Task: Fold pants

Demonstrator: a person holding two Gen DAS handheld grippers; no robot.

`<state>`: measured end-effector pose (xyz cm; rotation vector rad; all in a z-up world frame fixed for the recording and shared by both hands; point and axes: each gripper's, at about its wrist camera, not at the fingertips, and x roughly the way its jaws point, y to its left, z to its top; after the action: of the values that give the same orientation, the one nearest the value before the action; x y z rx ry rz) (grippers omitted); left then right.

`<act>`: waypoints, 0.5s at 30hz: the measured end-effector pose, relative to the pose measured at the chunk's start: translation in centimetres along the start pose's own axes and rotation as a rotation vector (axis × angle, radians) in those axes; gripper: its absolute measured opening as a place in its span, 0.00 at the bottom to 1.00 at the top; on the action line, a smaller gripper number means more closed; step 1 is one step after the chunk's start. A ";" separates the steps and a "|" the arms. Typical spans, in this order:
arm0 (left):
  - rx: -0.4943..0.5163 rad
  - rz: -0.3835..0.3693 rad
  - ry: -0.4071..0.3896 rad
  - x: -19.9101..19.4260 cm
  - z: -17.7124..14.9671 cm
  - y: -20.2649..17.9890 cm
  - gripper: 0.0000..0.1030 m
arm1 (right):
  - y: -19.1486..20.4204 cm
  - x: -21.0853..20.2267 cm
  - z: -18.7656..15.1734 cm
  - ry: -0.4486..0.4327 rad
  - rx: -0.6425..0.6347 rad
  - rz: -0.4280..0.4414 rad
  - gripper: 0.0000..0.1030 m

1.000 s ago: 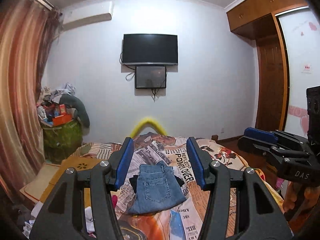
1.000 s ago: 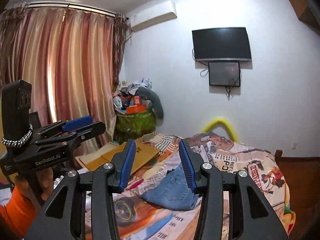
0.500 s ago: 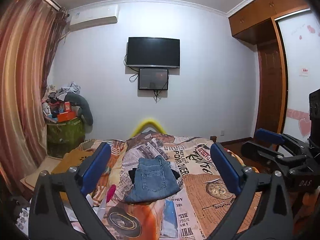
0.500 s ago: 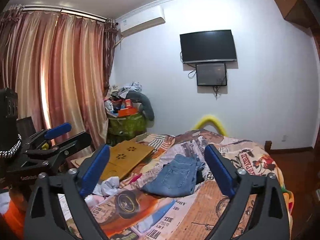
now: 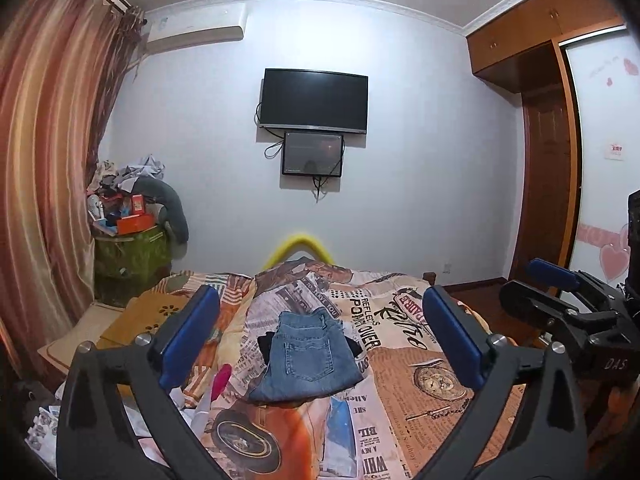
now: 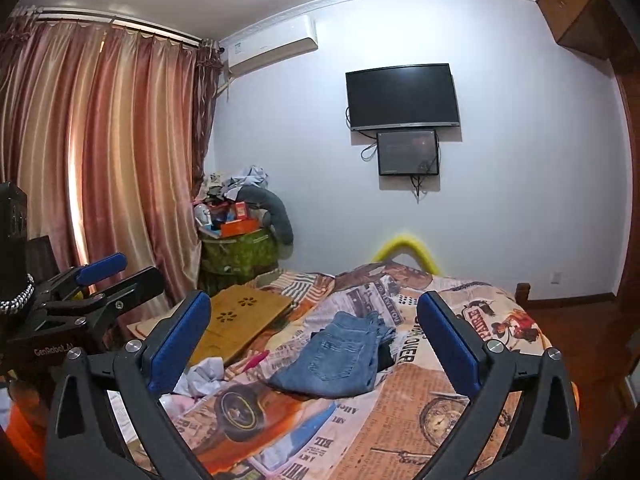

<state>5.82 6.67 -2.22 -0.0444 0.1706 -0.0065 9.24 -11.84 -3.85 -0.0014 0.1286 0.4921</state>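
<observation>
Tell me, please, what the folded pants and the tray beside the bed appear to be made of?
The pants look like blue denim: faded wash, visible seam stitching and a patch pocket. The tray beside the bedspread looks like light wood or bamboo, smooth and matte, with flower-shaped cut-outs; laminate cannot be ruled out.

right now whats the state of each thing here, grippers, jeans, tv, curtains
left gripper: open, nothing between its jaws, just been opening
right gripper: open, nothing between its jaws, just been opening
jeans: folded, lying on the bed
TV: screen dark
curtains: drawn closed
</observation>
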 end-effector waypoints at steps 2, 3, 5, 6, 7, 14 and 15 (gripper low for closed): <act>0.003 0.002 0.006 0.2 -0.1 -0.1 0.99 | 0.0 0.0 0.0 0.004 -0.002 -0.003 0.99; 0.004 0.002 0.009 0.1 -0.3 -0.1 0.99 | 0.1 0.0 -0.1 0.005 -0.002 -0.004 0.99; 0.004 0.002 0.014 0.3 -0.3 -0.1 0.99 | 0.1 -0.1 -0.1 0.007 0.000 -0.004 0.99; 0.003 0.001 0.018 0.4 -0.4 -0.2 0.99 | 0.1 -0.1 -0.1 0.008 0.002 -0.004 0.99; 0.002 -0.001 0.022 0.5 -0.4 -0.1 0.99 | 0.1 -0.1 0.0 0.009 0.003 -0.004 0.99; -0.005 -0.005 0.033 0.9 -0.6 -0.1 0.99 | 0.1 -0.2 0.0 0.015 0.004 -0.008 0.99; -0.006 -0.005 0.033 0.9 -0.6 -0.1 0.99 | 0.0 -0.3 0.0 0.015 0.004 -0.009 0.99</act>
<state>6.59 6.53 -2.99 -0.0511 0.2038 -0.0114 8.97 -11.93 -3.79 -0.0020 0.1444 0.4831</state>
